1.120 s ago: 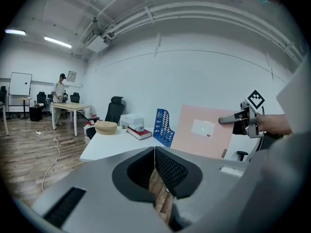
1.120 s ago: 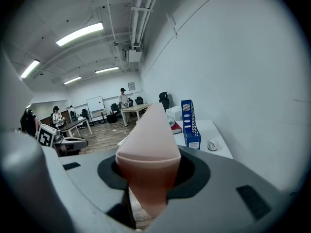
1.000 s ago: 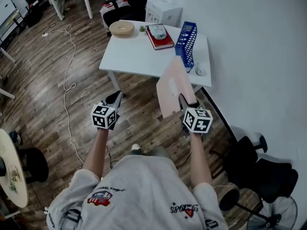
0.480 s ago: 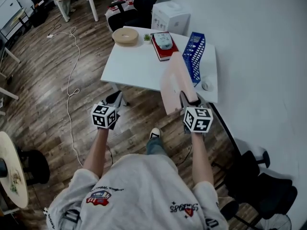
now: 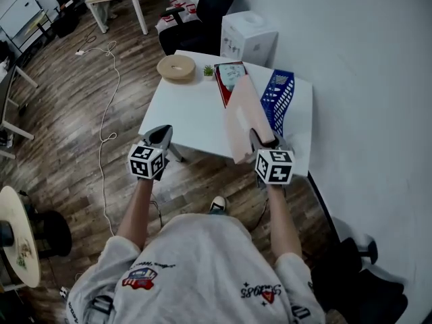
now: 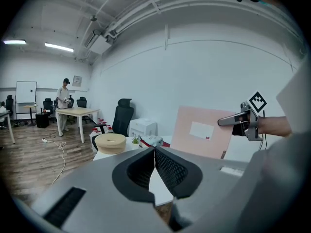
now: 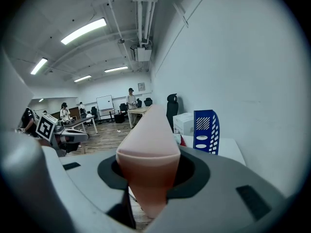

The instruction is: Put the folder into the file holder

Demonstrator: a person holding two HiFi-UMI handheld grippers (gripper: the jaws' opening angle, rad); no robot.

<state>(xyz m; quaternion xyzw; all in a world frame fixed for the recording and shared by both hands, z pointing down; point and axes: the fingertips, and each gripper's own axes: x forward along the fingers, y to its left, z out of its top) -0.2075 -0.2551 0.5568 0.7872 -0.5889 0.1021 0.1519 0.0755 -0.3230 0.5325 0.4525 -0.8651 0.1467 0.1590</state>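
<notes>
- At the middle right of the head view, my right gripper [image 5: 262, 139] pinches the near bottom edge of the pink folder [image 5: 240, 117], which stands on edge in the air over the white table [image 5: 182, 110]. The blue file holder [image 5: 279, 100] sits just beyond it, up and right. Its long axis runs away from me along the wall side. I judge the right hand is far nearer to it than my left gripper [image 5: 160, 136], which hangs empty at middle left.
- At bottom centre of the left gripper view, that gripper's jaws are pressed together on nothing. The folder shows flat at centre right, with a white label [image 6: 201, 130] whose print is too small to read.
- In the middle of the right gripper view, the jaws clamp the folder, seen edge-on. The holder stands upright to its right, slots upward, with no readable brand.
</notes>
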